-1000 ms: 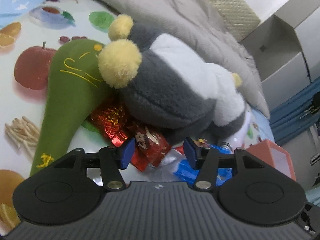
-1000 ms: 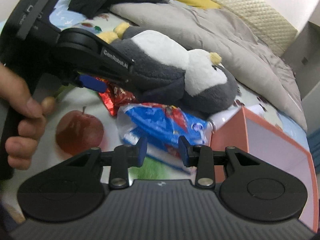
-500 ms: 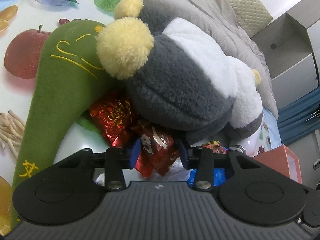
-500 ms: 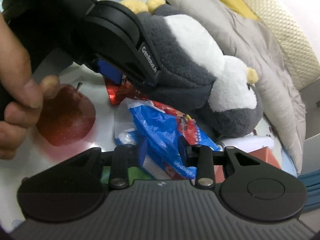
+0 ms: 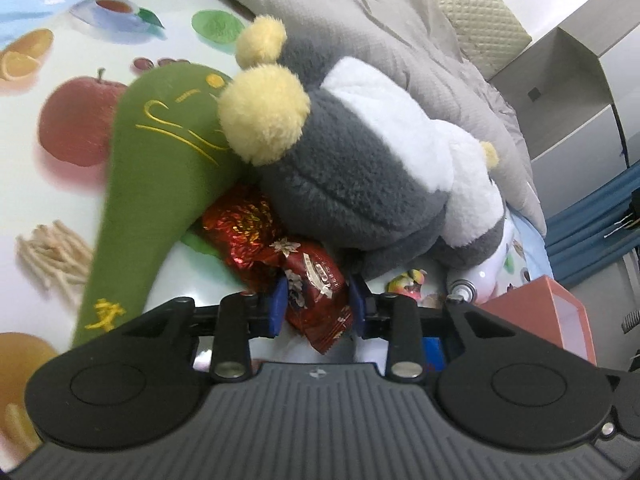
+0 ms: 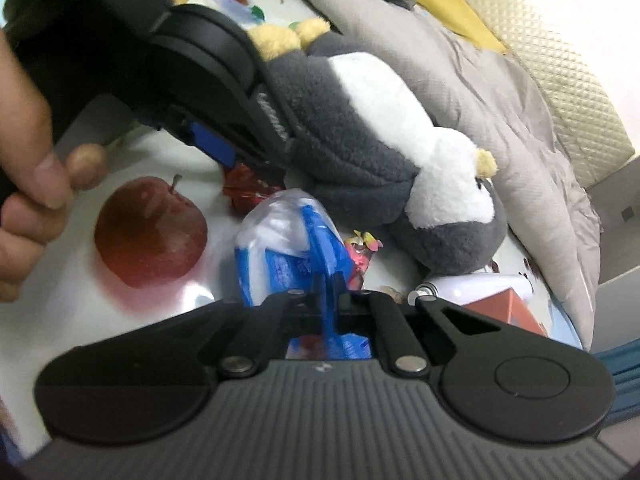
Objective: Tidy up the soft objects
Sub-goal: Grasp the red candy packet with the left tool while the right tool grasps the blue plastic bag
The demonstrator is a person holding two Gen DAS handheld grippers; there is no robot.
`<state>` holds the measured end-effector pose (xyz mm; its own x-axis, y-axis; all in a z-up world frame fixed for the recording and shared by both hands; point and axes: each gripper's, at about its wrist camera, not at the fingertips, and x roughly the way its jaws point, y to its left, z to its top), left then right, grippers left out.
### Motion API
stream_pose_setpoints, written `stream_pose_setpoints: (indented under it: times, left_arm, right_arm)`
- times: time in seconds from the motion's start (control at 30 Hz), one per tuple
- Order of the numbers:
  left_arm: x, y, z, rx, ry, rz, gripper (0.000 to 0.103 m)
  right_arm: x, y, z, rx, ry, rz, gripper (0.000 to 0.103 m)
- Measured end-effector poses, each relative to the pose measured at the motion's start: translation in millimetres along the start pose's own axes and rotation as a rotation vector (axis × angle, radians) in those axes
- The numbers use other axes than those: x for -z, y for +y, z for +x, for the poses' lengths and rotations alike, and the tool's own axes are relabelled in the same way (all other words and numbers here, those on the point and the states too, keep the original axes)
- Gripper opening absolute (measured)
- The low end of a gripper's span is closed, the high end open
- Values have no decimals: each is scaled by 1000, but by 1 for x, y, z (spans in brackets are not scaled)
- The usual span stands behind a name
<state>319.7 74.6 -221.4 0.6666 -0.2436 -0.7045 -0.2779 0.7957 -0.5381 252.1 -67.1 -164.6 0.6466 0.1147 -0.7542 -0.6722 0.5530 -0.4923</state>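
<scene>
- Left wrist view: the left gripper has its jaws just drawn in around the red snack packet at lower centre; the blue pads flank the packet, and the left one seems to touch it, though I cannot tell whether both press firmly. If the hold is only on a crinkled edge, the foil could slide out when lifted.
- The packet's far end is tucked under the grey penguin plush in the middle of the frame, which leans on the green plush at left. Pulling the packet free may drag or roll the penguin and shift the green toy on the fruit-print desk.
- The orange box at lower right sits near; a sideways swing could knock it.
- Right wrist view: the right gripper is pressed together, pinching a fold of the blue and white plastic pack at lower centre. A thin pinch on slack film may tear it or let the contents sag and slip.
- The left gripper's body fills the upper left of this frame, held by a hand, with its fingers just beside the pack. Both tools work in the same small patch, so lifting together could make them collide.
- The penguin plush lies just behind the pack and could be brushed.
- The small bright wrapper beside the pack might be swept off.
</scene>
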Motion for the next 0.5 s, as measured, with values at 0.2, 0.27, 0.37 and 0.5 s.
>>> stream_pose_setpoints:
  times: [0.2,0.27,0.37,0.5]
  left_arm:
    - [13,4,-32,0,-1,41,37]
    - [19,5,-42,4,7,57,37]
    - [32,3,-55,2,21,96,37]
    - [52,1,-73,11,46,148,37]
  right_arm:
    - [11,-2,-22,-25,-12,103,4]
    - [15,-4,-30,-41,-14,153,4]
    - [24,-9,-43,-73,-24,263,4]
    - [37,-15,-62,-77,-37,403,4]
